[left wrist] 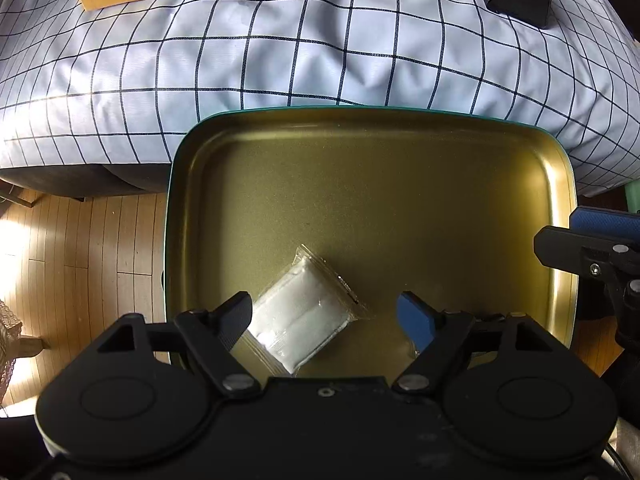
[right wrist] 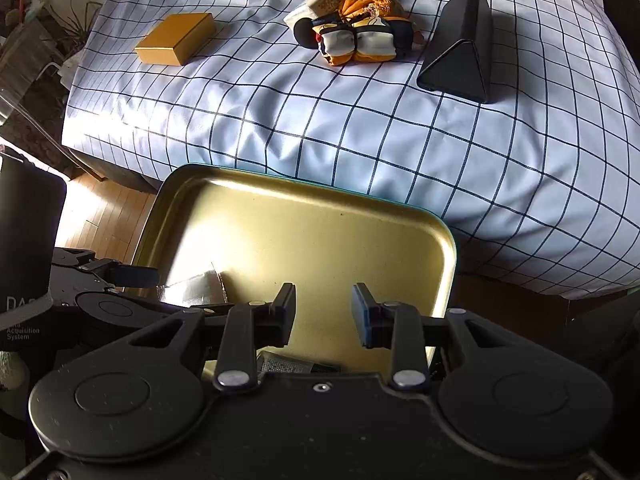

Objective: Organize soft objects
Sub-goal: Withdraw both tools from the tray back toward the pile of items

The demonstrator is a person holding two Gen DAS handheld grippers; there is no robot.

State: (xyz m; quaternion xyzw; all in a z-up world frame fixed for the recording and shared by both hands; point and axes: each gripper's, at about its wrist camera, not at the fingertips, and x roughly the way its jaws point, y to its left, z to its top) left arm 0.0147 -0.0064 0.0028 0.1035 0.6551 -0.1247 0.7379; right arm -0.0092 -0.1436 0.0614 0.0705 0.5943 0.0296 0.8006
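**Pack in tray, both grippers empty — next pick is on the bed**

Left wrist: left gripper (left wrist: 324, 316) hangs over the near end of the gold tray (left wrist: 560, 184). Jaws wide, holding nothing. White soft pack (left wrist: 304, 316) in clear wrap lies flat on the tray floor, between the jaws and below them; whether the left finger touches it, cannot tell. Reads as a drop-off step done or finishing. Right gripper's tip shows at the right edge, near the tray rim.

Right wrist: right gripper (right wrist: 323, 312) over the tray's near right part, jaws part open, empty. Pack glints at lower left of the tray. On the bed (right wrist: 360, 132), well apart from the tray: soft toy bundle (right wrist: 360, 36), yellow box (right wrist: 176, 38), black prism case (right wrist: 460, 48).

Next move, as judged: lift clear of the tray, reach across the bed to the bundle, jaws wide, grip a bunched part so it does not slip.
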